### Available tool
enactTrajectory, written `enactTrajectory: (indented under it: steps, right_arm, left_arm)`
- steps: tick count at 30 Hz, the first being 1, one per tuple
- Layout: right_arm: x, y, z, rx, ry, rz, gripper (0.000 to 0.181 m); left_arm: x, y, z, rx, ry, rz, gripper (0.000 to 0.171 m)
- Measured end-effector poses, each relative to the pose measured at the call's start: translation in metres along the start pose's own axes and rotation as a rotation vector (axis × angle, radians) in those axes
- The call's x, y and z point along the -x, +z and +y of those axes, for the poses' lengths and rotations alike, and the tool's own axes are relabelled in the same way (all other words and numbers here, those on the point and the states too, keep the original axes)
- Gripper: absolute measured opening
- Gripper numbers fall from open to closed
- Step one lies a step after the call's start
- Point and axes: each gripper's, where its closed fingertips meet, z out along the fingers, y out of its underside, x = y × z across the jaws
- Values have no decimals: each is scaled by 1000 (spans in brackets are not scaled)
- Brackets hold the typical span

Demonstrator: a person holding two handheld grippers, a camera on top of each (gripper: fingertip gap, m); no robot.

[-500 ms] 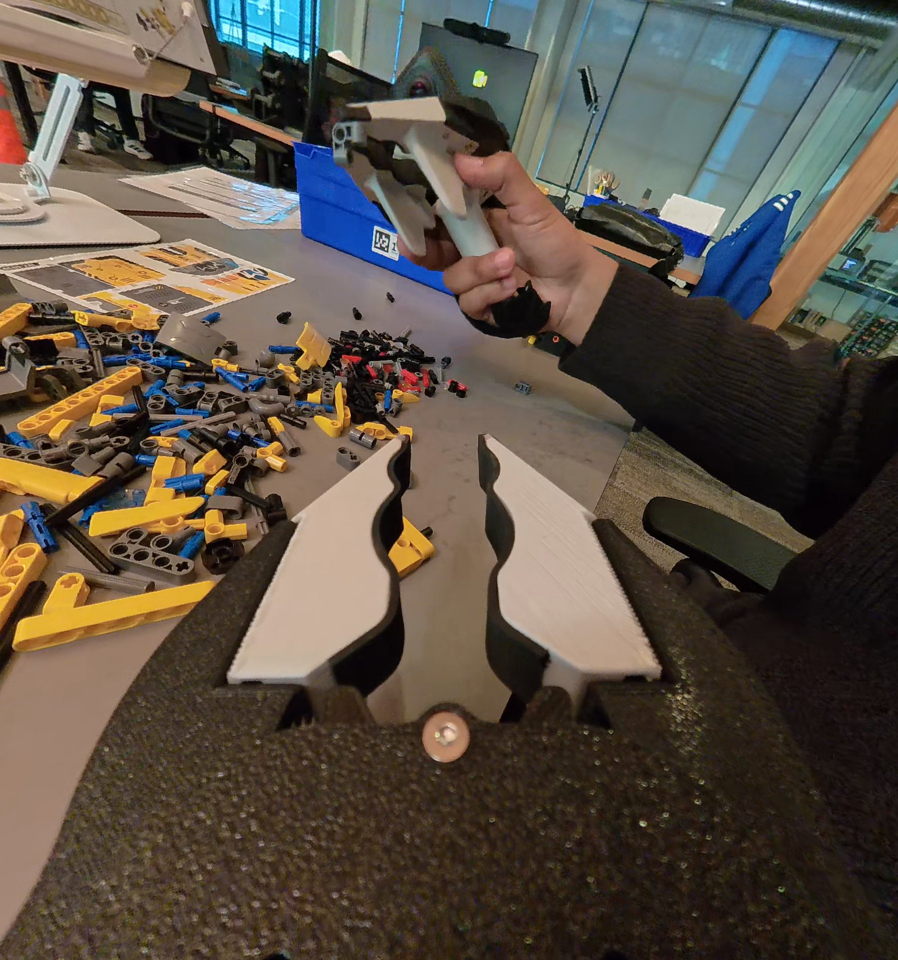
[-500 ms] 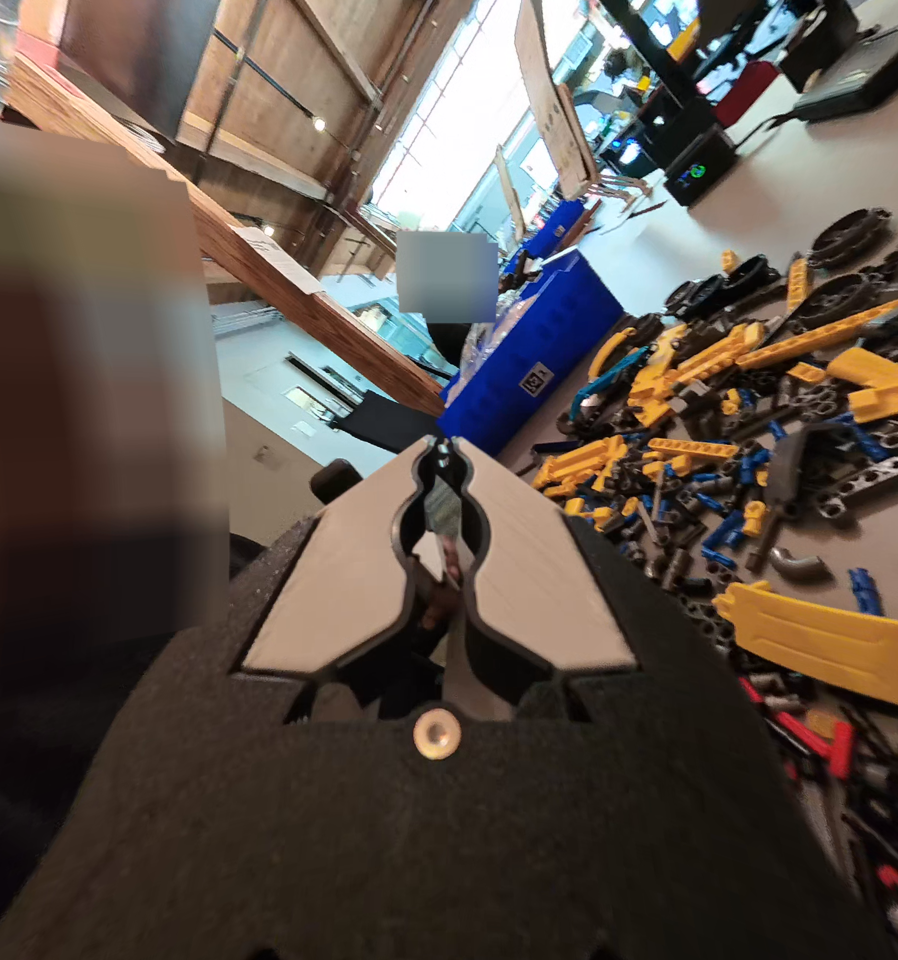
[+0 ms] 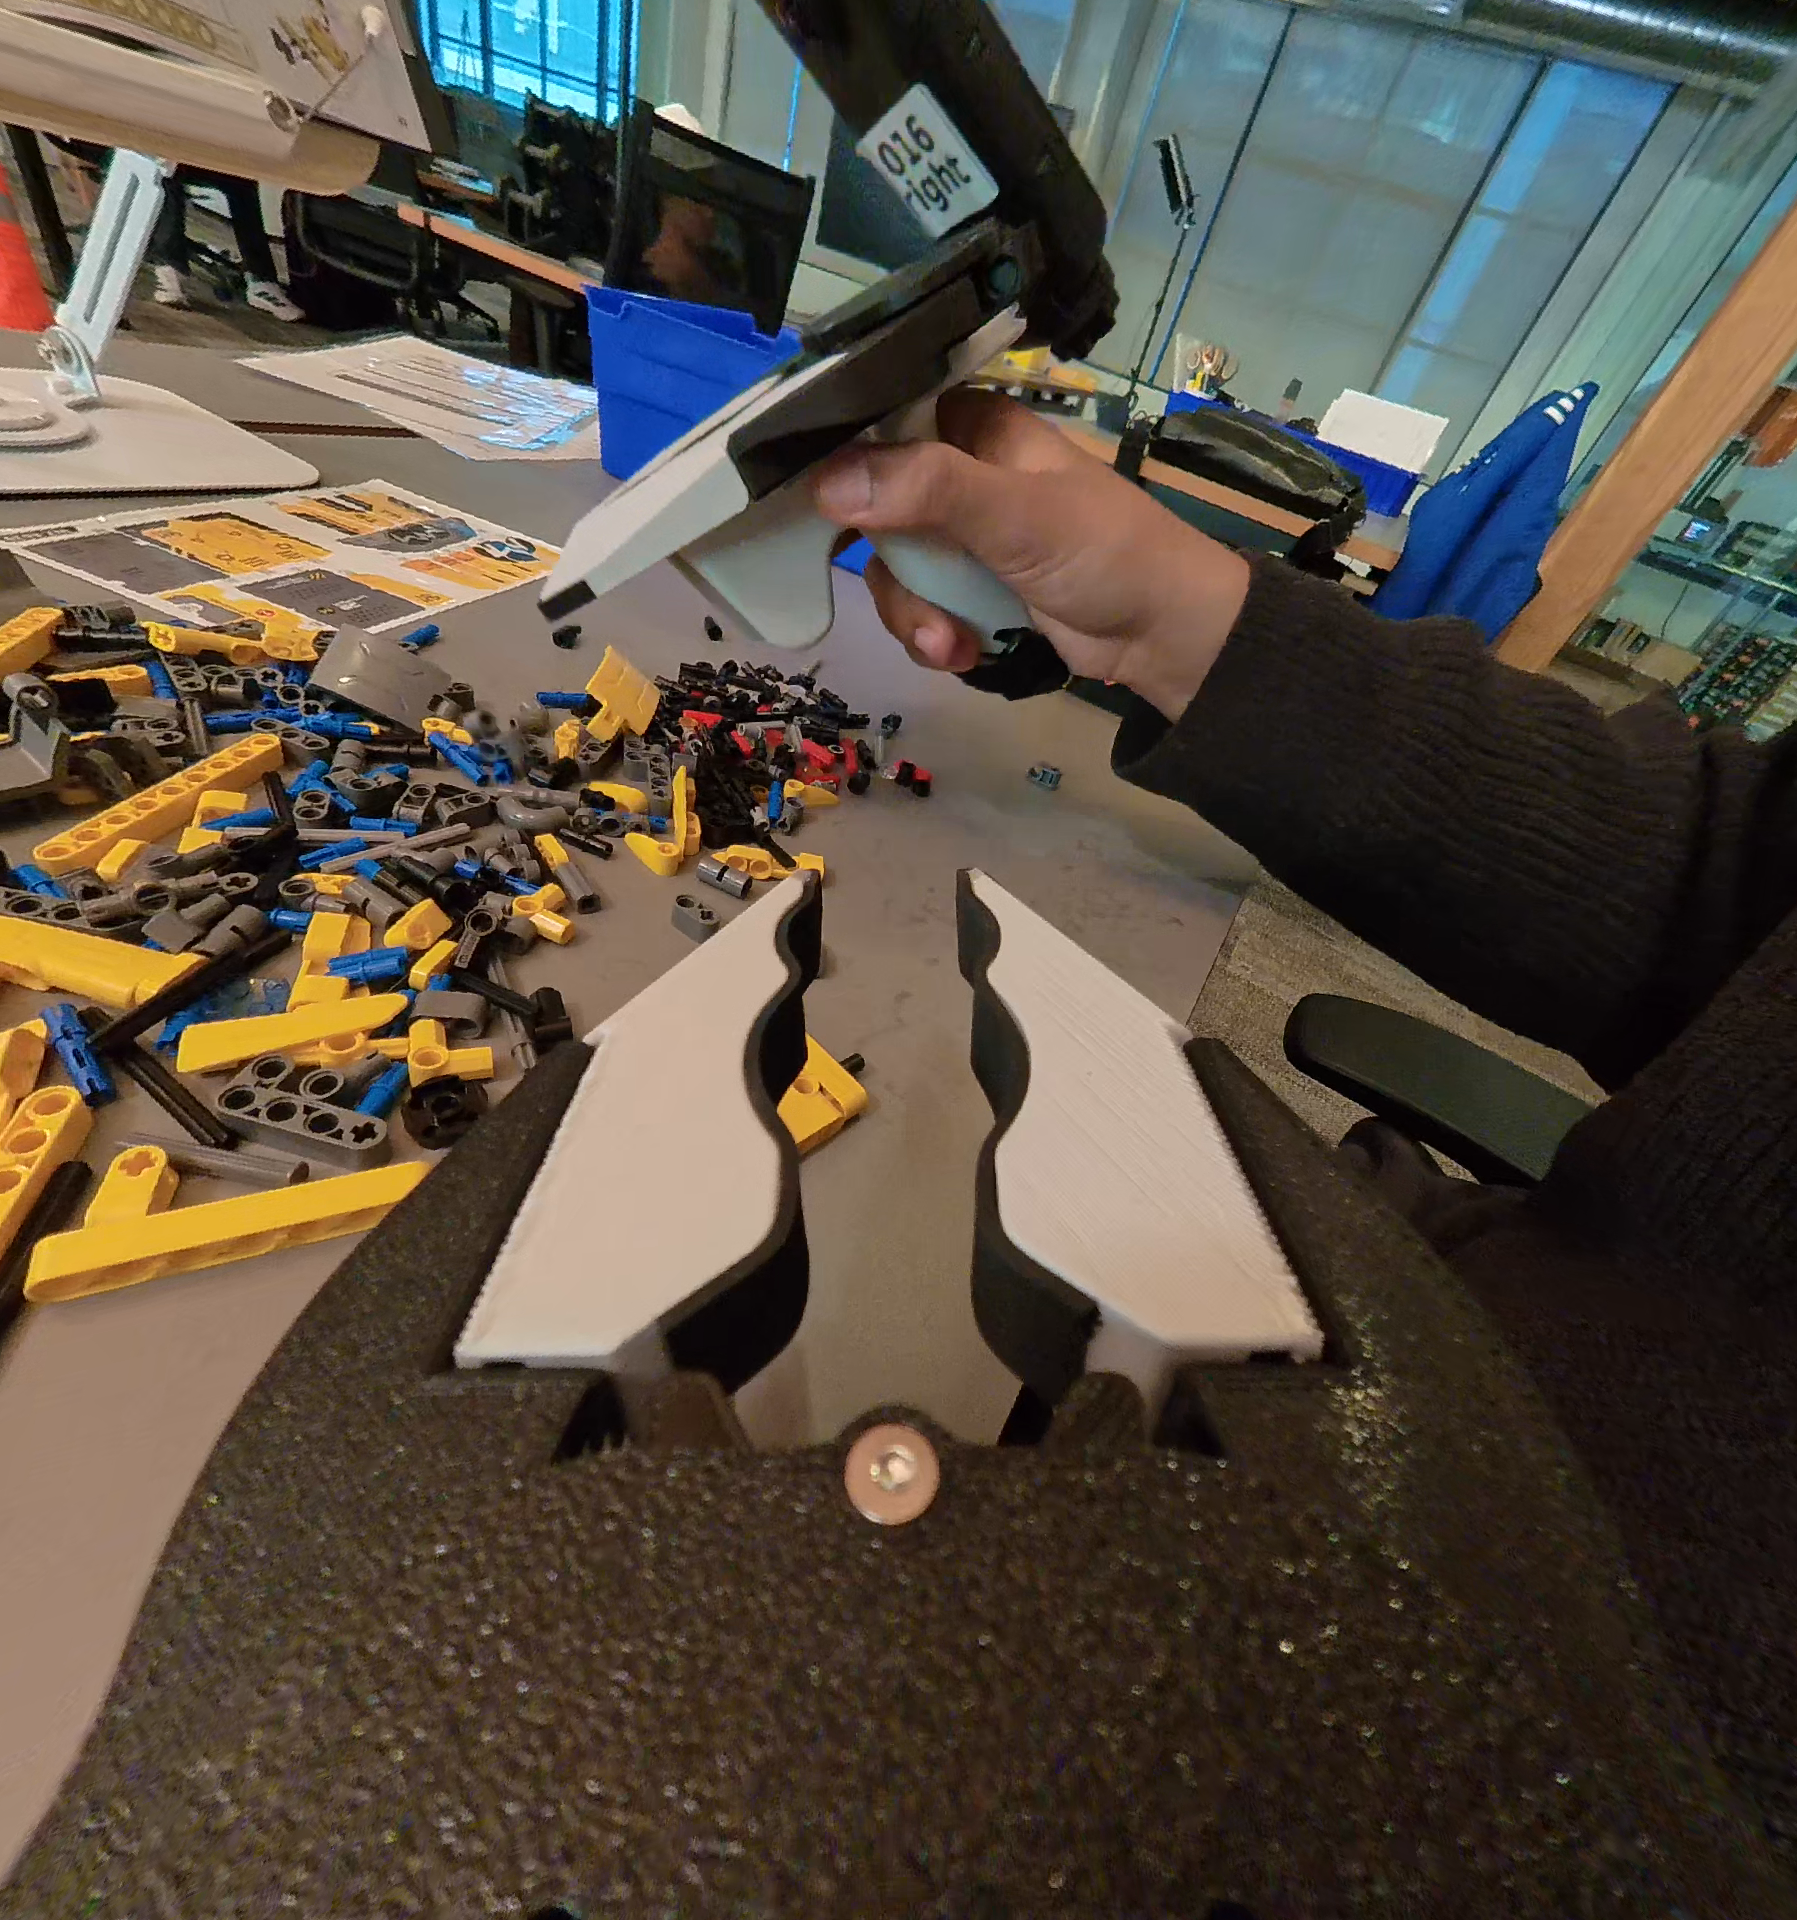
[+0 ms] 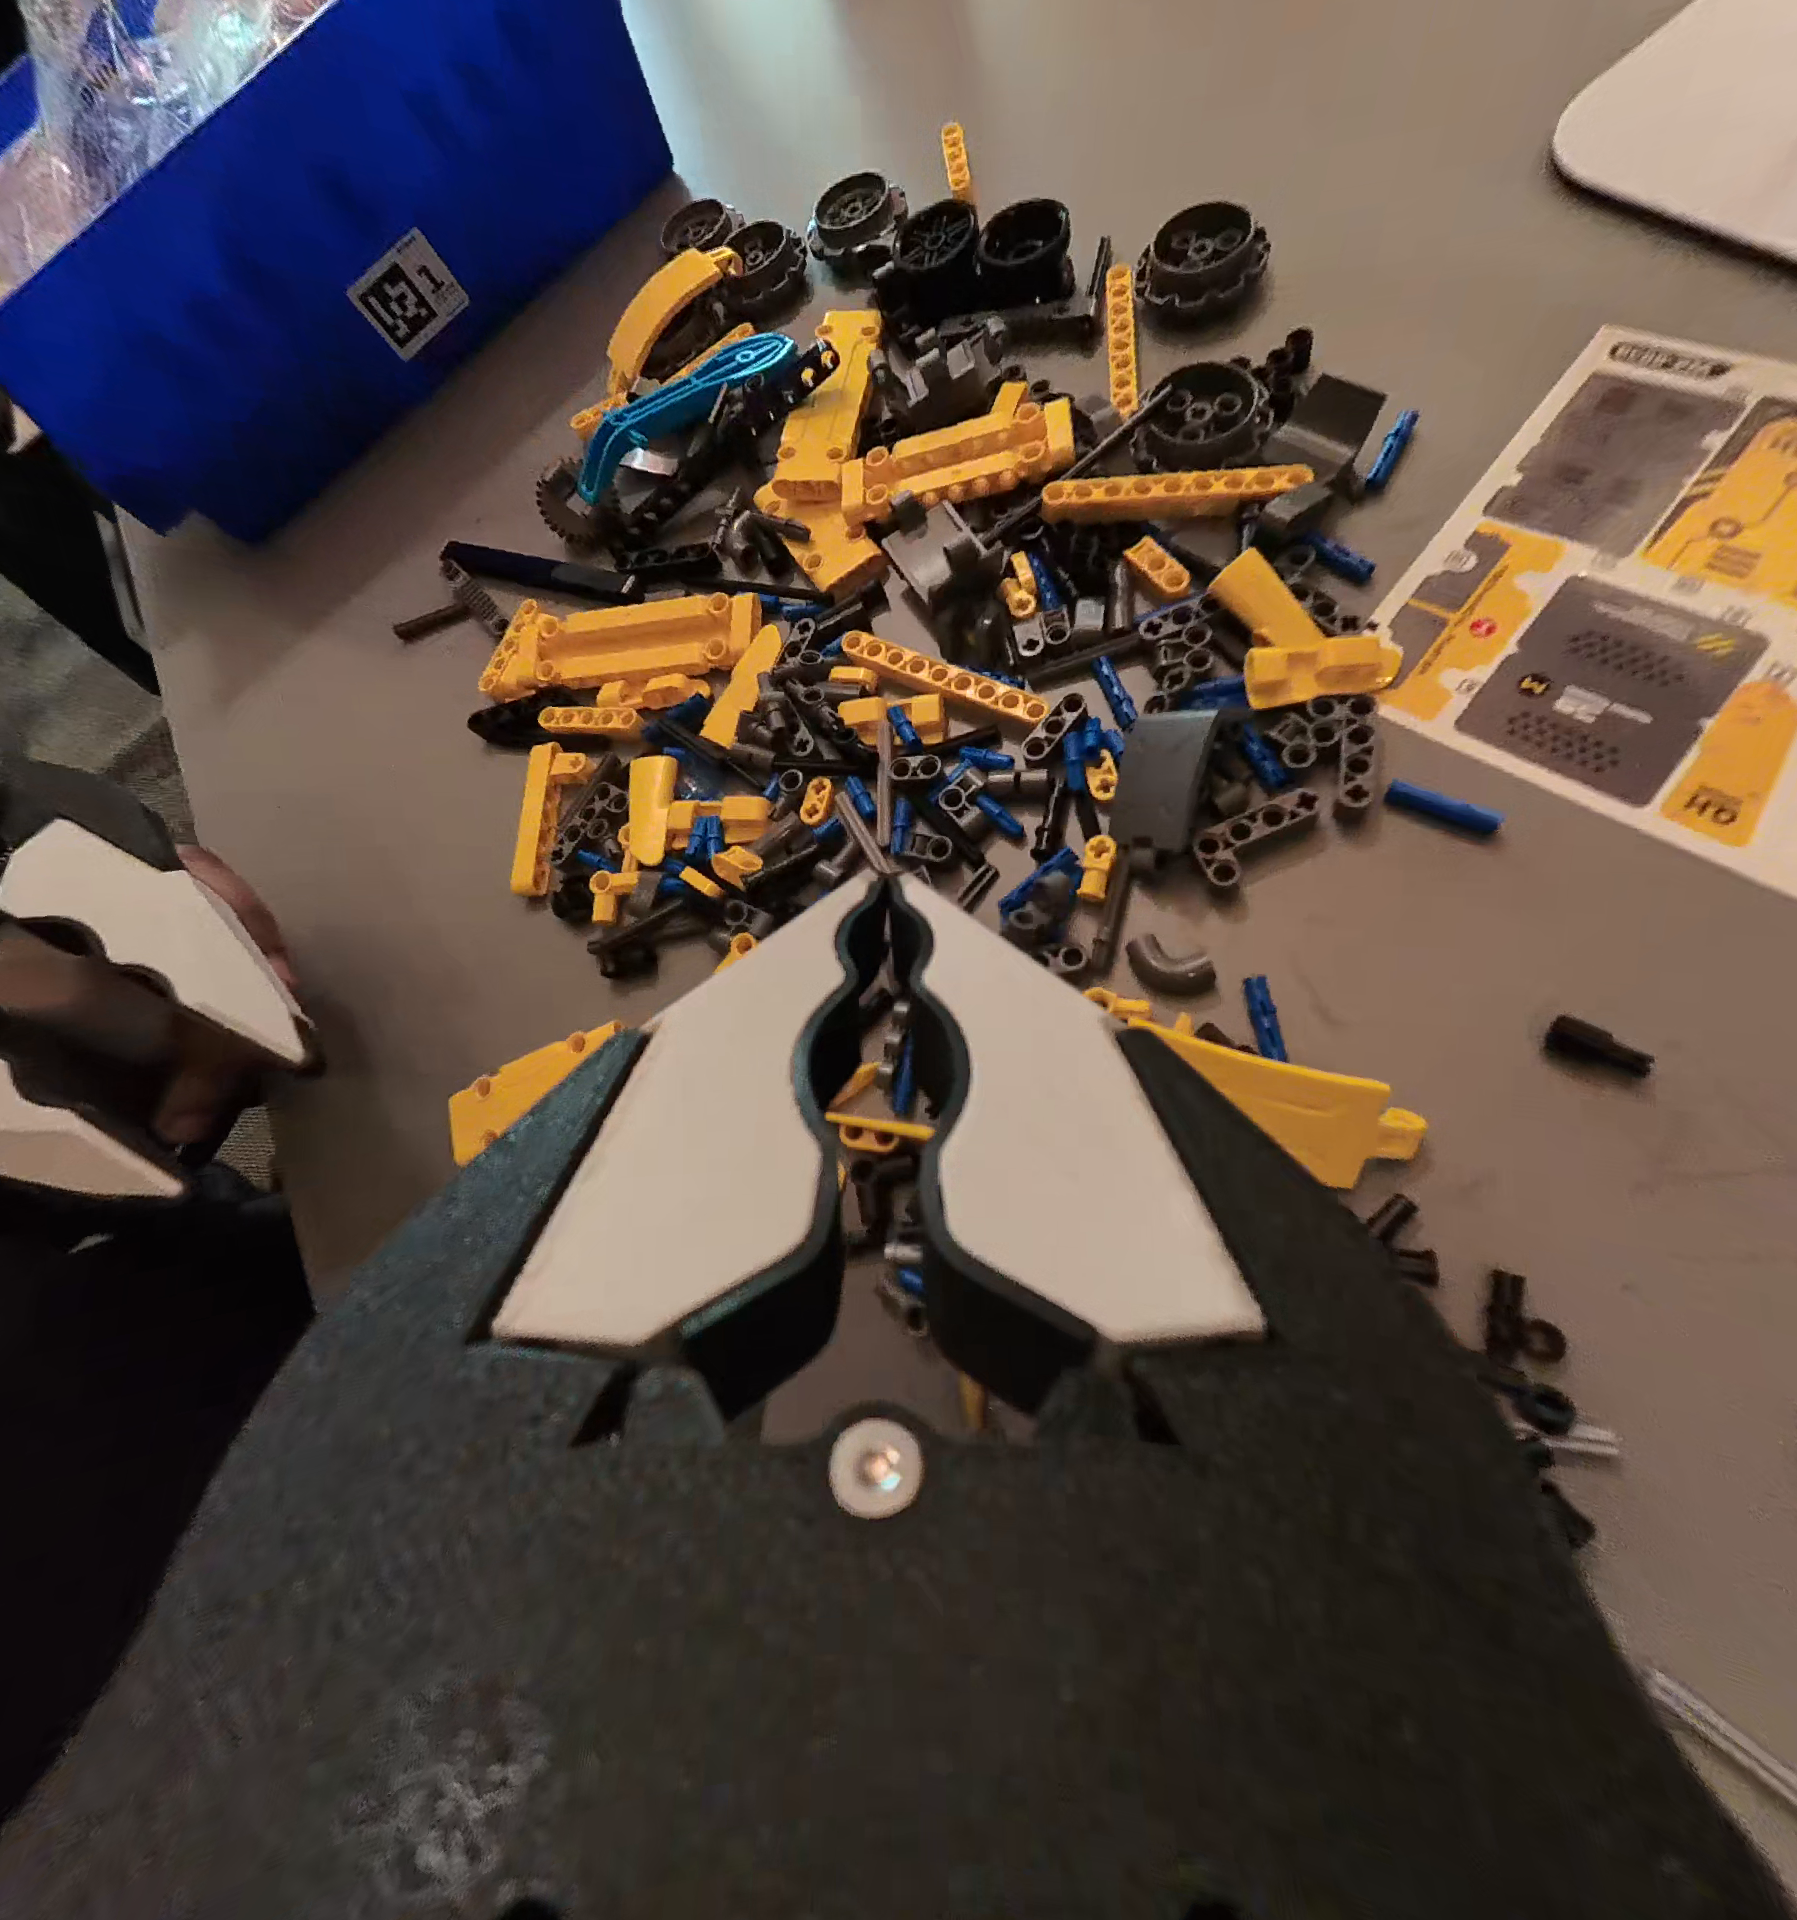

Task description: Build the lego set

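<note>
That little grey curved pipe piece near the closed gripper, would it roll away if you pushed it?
The grey curved pipe piece is bent like an elbow, so it would probably spin or skid rather than roll straight. It looks like hard plastic, so likely stiff and light. It lies apart from the pile on the smooth table, just beyond the shut right gripper, so a nudge may slide it easily.

Left hand-held gripper [image 3: 889, 914]: white ribbed fingers [image 3: 1112, 1132] wearing wavy black pads, pebbled black body, silver screw [image 3: 891, 1472] behind them. Right hand-held gripper [image 4: 886, 894] is looking identical. Person is wearing a dark knit sleeve [image 3: 1476, 790].
</note>
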Motion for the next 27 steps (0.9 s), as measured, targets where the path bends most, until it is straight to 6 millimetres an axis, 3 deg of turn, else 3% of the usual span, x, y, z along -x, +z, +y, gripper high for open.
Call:
enactTrajectory:
  steps: [8,16,19,23,27]
  right_arm:
    - [11,-7,-2,-27,-45,23,0]
    - [15,12,12,0,-68,35,0]
    - [29,16,10,-13,-40,-21,0]
    - [57,7,3,-93,77,-173,1]
    - [51,-3,17,-95,60,-67,1]
  left_arm:
    - [0,0,0,0,0,2,25]
    - [0,0,0,1,0,1,25]
    - [0,1,0,2,-1,2,25]
    - [0,1,1,8,-5,4,25]
    - [0,1,1,9,-6,6,25]
